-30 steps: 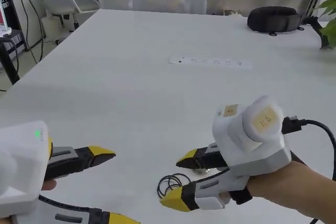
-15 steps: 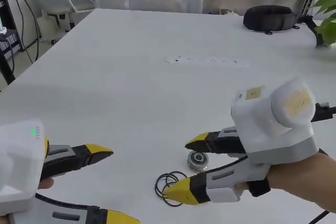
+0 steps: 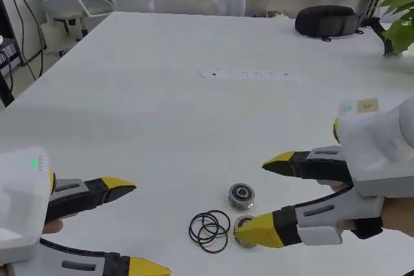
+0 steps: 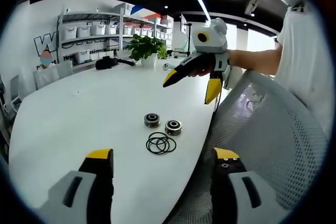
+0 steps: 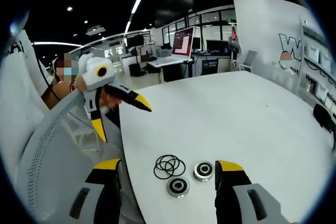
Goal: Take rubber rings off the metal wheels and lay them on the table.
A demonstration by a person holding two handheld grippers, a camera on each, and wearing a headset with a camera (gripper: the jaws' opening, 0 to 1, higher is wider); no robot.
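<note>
The rubber rings [image 3: 209, 229] are lying flat on the white bench [image 3: 162, 95], close to its near edge. They are thin and black, and they are sitting in a little heap, one over another.

Two metal wheels are lying just beside the heap. One metal wheel [image 3: 241, 194] is sitting a bit farther back on the bench, apart from the rings. The other wheel [image 4: 173, 127] is lying right next to the rings, and in the head view the lower jaw of the right tool is hiding part of it. I cannot tell if any ring is on the wheels.

The right tool [image 3: 264, 195] is hanging just above the wheels. Its two yellow-tipped jaws are standing wide apart, and it is gripping nothing. A hand is holding it from the right.

The left tool [image 3: 139, 227] is waiting at the lower left, well apart from the rings. Its jaws are spread wide too, and nothing is sitting between them.

A white power strip [image 3: 249, 74] is lying in the middle of the bench, far behind the wheels. A black bag [image 3: 326, 21] is resting at the far end.
</note>
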